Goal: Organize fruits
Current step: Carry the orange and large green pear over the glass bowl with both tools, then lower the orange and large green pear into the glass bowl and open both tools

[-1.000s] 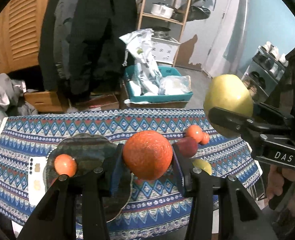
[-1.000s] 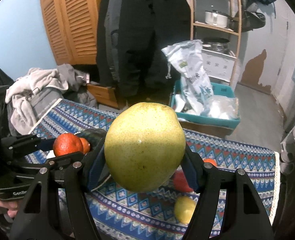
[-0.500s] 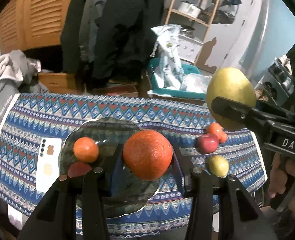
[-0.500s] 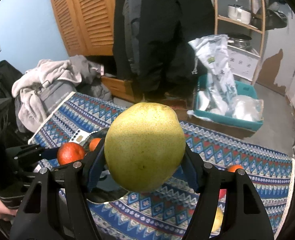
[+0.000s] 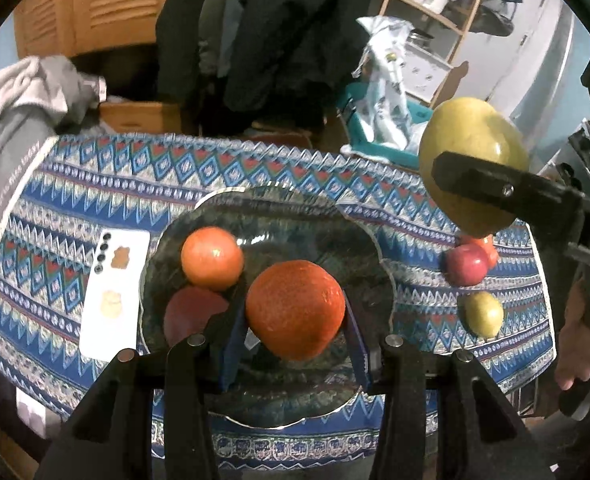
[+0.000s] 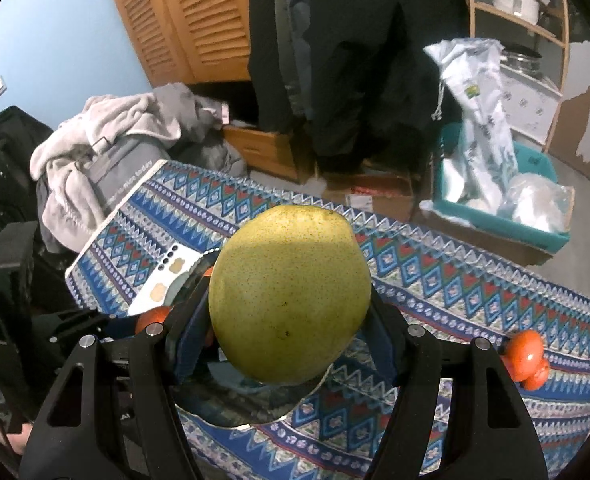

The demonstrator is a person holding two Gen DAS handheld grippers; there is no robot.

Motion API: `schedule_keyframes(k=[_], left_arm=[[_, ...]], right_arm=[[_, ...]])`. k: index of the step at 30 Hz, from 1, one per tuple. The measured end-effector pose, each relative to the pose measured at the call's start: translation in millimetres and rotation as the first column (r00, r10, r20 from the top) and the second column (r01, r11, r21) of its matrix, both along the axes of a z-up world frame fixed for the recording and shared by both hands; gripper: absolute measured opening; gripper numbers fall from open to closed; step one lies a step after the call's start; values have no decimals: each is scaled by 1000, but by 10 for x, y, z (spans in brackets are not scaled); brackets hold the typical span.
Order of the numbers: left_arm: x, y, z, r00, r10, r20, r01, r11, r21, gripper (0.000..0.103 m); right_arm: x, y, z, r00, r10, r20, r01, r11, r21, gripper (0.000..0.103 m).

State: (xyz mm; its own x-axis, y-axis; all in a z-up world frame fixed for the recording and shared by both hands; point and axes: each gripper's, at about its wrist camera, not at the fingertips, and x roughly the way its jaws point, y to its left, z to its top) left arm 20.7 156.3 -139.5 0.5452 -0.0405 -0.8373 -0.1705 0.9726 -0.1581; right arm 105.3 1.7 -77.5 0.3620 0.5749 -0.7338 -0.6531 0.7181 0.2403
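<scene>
My left gripper [image 5: 295,320] is shut on an orange [image 5: 295,310] and hangs over the dark glass plate [image 5: 295,216]. On that plate lie a smaller orange fruit [image 5: 212,258] and a red fruit [image 5: 193,312]. My right gripper [image 6: 289,320] is shut on a large green pear [image 6: 289,294], which also shows at the right of the left wrist view, pear [image 5: 475,152]. It hovers above the plate's right side. On the cloth to the right lie a red apple [image 5: 466,266], a small yellow-green fruit [image 5: 483,314] and orange fruits [image 6: 525,350].
A white phone [image 5: 113,294] lies face down left of the plate on the patterned tablecloth [image 5: 95,168]. Behind the table are a pile of clothes [image 6: 107,140], a teal bin with bags [image 6: 507,200], hanging coats and a shelf. A hand [image 5: 579,332] grips the right tool.
Both grippers have come closer to the table and lower, each with its fruit. The plate now sits right under the orange, and the pear has moved over the plate's right side.
</scene>
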Motion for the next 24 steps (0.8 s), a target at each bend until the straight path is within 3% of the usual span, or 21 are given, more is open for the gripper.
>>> schedule_keyframes(k=[5,10,15,24], left_arm=[[16,48,-180,999,7,-42,-10,998,-59,46],[31,29,-330,996,12,-93,-16,999,-44,46],[39,44,-500,990,15,-141,-26,997,-77,46],[36,6,-671,985,13,-174,-25,997,-70,47]], right_arm=[[56,115,-179,999,19,-39,-19,1000,-10,70],[84,194,-432,996,40,-83,-42,999,-25,70],[70,264,-646,990,64,-123,-70,996,-47,70],[0,384,-946,978,97,-182,-114,990,-85,70]])
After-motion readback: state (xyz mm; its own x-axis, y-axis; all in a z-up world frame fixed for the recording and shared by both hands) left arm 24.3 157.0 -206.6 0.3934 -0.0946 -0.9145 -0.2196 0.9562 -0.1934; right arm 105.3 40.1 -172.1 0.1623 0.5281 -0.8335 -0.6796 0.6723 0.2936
